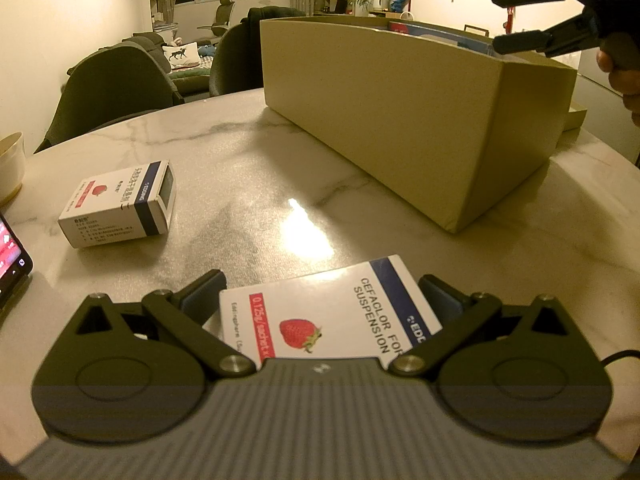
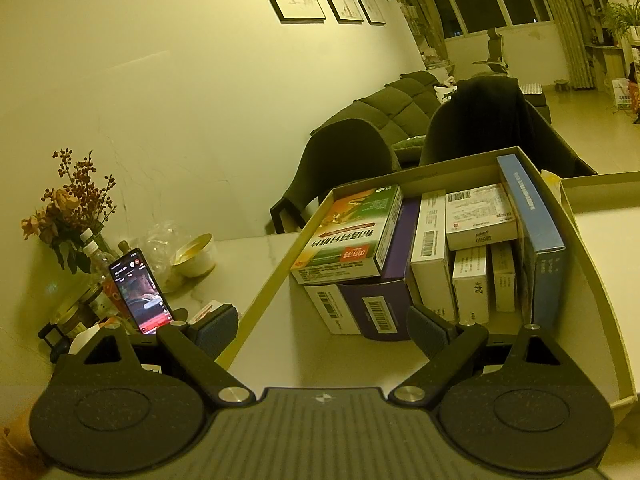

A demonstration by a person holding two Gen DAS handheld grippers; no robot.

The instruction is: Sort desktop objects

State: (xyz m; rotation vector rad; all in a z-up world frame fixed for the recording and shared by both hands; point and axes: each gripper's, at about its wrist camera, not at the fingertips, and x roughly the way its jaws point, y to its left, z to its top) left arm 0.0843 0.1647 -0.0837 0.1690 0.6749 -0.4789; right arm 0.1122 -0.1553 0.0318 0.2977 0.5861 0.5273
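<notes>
A white "Cefaclor for suspension" box point(image 1: 328, 312) with a strawberry picture sits between the fingers of my left gripper point(image 1: 320, 294), low over the marble table point(image 1: 248, 168). Both pads touch its sides, so the gripper is shut on it. A second, similar strawberry box point(image 1: 120, 204) lies flat to the left. The tall beige storage box point(image 1: 400, 120) stands behind. My right gripper point(image 1: 508, 16) point(image 2: 326, 328) hangs open and empty over the near end of the storage box point(image 2: 260, 300). Inside are a green-and-orange box point(image 2: 352, 236), a blue box point(image 2: 536, 232) and several white ones.
A lit phone point(image 2: 140, 292) point(image 1: 8, 256) leans on a stand at the table's left. By it are a cream bowl point(image 2: 196, 256) point(image 1: 10, 164), jars and a vase of dried flowers point(image 2: 68, 208). Dark chairs point(image 1: 108, 88) ring the far table edge. A beige lid point(image 2: 600, 192) lies beyond the storage box.
</notes>
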